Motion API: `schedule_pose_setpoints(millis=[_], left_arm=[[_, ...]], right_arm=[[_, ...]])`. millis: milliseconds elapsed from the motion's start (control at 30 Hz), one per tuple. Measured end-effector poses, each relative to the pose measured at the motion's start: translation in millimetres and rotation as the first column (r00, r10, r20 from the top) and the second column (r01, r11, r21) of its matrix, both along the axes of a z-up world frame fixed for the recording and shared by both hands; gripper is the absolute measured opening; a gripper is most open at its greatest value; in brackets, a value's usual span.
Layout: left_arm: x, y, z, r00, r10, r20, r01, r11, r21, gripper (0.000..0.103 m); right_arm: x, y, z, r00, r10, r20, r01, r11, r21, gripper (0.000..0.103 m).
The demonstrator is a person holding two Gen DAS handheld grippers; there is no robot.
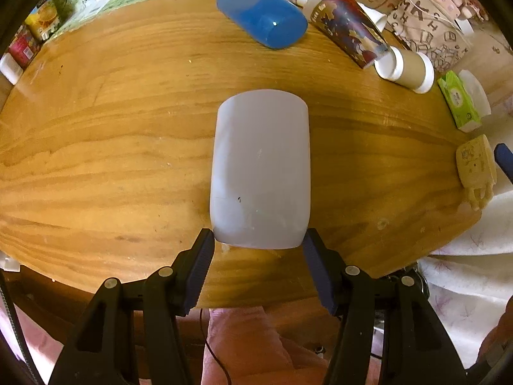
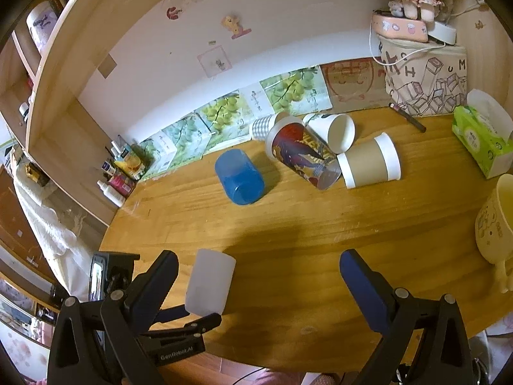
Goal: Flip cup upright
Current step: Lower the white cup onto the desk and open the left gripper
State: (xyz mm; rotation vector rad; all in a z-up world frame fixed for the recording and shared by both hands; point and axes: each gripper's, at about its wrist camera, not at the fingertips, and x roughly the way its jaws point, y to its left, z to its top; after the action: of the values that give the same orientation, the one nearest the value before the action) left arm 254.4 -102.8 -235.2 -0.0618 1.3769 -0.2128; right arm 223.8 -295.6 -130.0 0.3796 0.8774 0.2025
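A frosted white plastic cup [image 1: 260,170] lies on its side on the wooden table [image 1: 112,128], its near end between the fingertips of my left gripper [image 1: 258,240]. The pads touch or nearly touch its sides; I cannot tell whether they press it. The right wrist view shows the same cup [image 2: 210,285] with the left gripper's fingers [image 2: 173,316] at its near end. My right gripper [image 2: 256,276] is open and empty, above the table's front part, to the right of the cup.
A blue cup [image 1: 261,12] lies on its side at the back. Beside it lie a printed cup [image 1: 349,29], a brown paper cup [image 1: 405,70] and white paper cups [image 2: 333,130]. A green tissue pack [image 2: 481,141] and a cream mug [image 2: 495,224] stand at the right.
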Motion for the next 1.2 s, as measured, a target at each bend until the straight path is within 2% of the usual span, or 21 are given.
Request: schedule_pose_setpoints(millis=[100, 200, 400, 667, 833, 1067, 1133, 1200], left_arm=[[-6, -2, 1, 1.000, -0.008, 0.000, 0.008, 1.000, -0.004, 0.064], [-15, 0, 3, 1.000, 0.002, 0.011, -0.002, 1.000, -0.002, 0.073], [-38, 8, 10, 0.999, -0.021, 0.043, 0.022, 1.000, -0.017, 0.074], [-74, 29, 31, 0.985, 0.054, 0.162, -0.048, 0.998, -0.043, 0.074], [-92, 40, 52, 0.949, 0.101, 0.299, -0.088, 0.995, -0.056, 0.074], [-115, 60, 74, 0.874, 0.211, 0.437, -0.169, 0.976, -0.135, 0.074], [-123, 66, 79, 0.851, 0.227, 0.474, -0.187, 0.974, -0.130, 0.074], [-127, 69, 82, 0.838, 0.221, 0.498, -0.192, 0.975, -0.109, 0.074]], right_arm=[[-4, 2, 0, 1.000, 0.018, -0.002, -0.018, 1.000, -0.013, 0.102], [-8, 4, -1, 1.000, 0.028, -0.009, -0.028, 0.999, -0.026, 0.102], [-21, 8, -10, 0.998, 0.045, -0.036, -0.046, 0.998, -0.033, 0.102], [-32, 17, -25, 0.994, 0.078, -0.076, -0.081, 0.996, -0.044, 0.102], [-32, 21, -37, 0.990, 0.075, -0.116, -0.079, 0.996, -0.033, 0.102], [-26, 24, -50, 0.987, 0.064, -0.148, -0.061, 0.998, 0.022, 0.102], [-24, 27, -51, 0.988, 0.063, -0.144, -0.058, 0.997, 0.042, 0.102], [-21, 32, -52, 0.989, 0.064, -0.134, -0.057, 0.997, 0.056, 0.102]])
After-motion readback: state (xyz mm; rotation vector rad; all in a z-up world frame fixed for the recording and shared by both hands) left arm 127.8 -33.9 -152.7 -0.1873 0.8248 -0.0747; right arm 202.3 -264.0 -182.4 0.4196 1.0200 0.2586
